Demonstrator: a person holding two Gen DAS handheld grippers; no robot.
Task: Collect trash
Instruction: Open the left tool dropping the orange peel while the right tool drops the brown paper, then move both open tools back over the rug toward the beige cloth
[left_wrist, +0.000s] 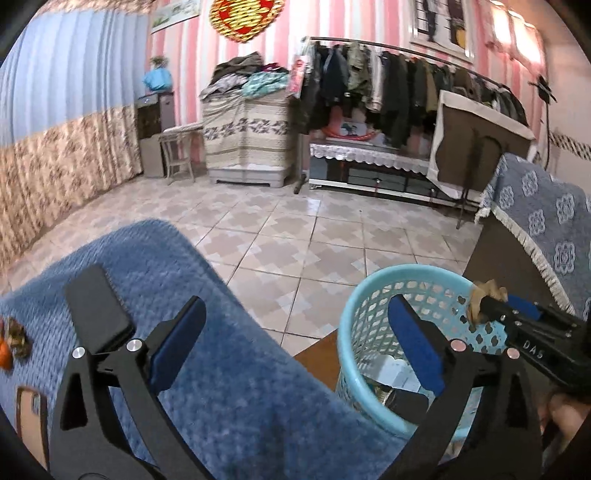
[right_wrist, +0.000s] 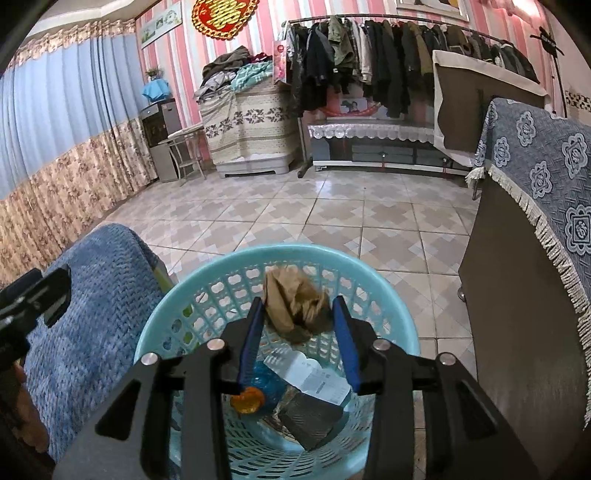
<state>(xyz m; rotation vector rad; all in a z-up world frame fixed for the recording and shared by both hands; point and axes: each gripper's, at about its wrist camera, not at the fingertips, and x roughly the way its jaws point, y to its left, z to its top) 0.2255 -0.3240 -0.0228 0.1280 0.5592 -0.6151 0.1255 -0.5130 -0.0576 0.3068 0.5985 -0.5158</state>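
A light blue plastic basket (right_wrist: 177, 317) stands on the floor beside a table with a blue knitted cloth (left_wrist: 207, 369). My right gripper (right_wrist: 298, 314) is shut on a crumpled brown paper ball (right_wrist: 295, 306) and holds it over the basket's mouth. The same paper ball (left_wrist: 484, 295) and basket (left_wrist: 354, 325) show in the left wrist view. In the basket lie a white receipt (right_wrist: 317, 376), a dark box (right_wrist: 314, 421), a blue wrapper and an orange cap (right_wrist: 247, 400). My left gripper (left_wrist: 295, 321) is open and empty above the table's edge.
On the cloth lie a black phone (left_wrist: 98, 310), a brown phone case (left_wrist: 31, 421) and small brown and orange scraps (left_wrist: 14, 339) at the far left. A covered cabinet (right_wrist: 535, 236) stands right of the basket. Tiled floor (right_wrist: 295, 214) stretches beyond.
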